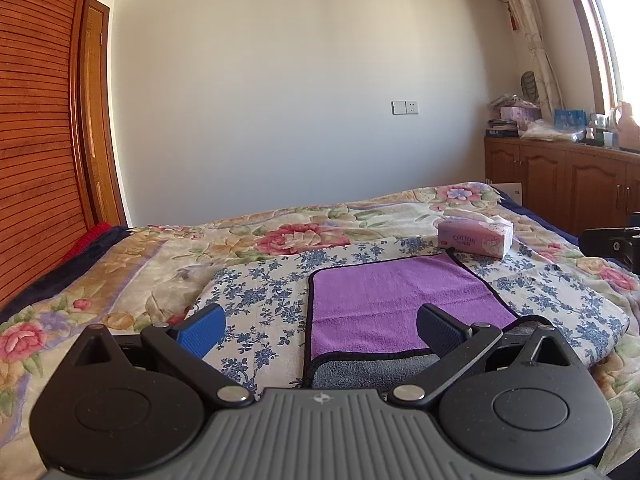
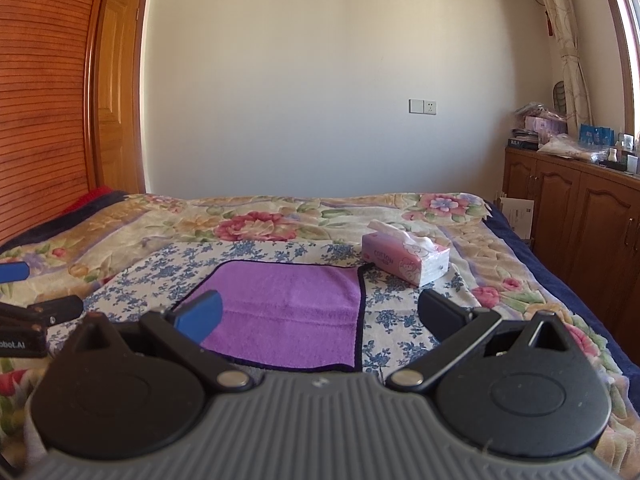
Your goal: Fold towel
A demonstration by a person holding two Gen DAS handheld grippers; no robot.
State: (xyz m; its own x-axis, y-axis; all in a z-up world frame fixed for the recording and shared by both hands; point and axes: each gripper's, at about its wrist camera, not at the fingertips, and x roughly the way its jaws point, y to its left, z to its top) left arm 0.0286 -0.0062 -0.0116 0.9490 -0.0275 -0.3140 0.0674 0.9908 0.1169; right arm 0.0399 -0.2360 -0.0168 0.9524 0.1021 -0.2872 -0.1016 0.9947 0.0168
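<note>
A purple towel [image 1: 396, 300] with a dark edge lies flat on a blue-flowered cloth [image 1: 260, 296] on the bed; its grey underside shows at the near edge. It also shows in the right wrist view [image 2: 288, 316]. My left gripper [image 1: 320, 330] is open and empty, held above the towel's near left corner. My right gripper [image 2: 320, 318] is open and empty, above the towel's near right corner. The right gripper shows at the left wrist view's right edge [image 1: 612, 242], and the left gripper at the right wrist view's left edge [image 2: 28, 320].
A pink tissue box [image 1: 476, 236] stands on the bed just beyond the towel's far right corner, also in the right wrist view [image 2: 404, 258]. A wooden cabinet [image 2: 580, 216] with clutter on top runs along the right. A wooden wardrobe [image 1: 36, 140] stands at the left.
</note>
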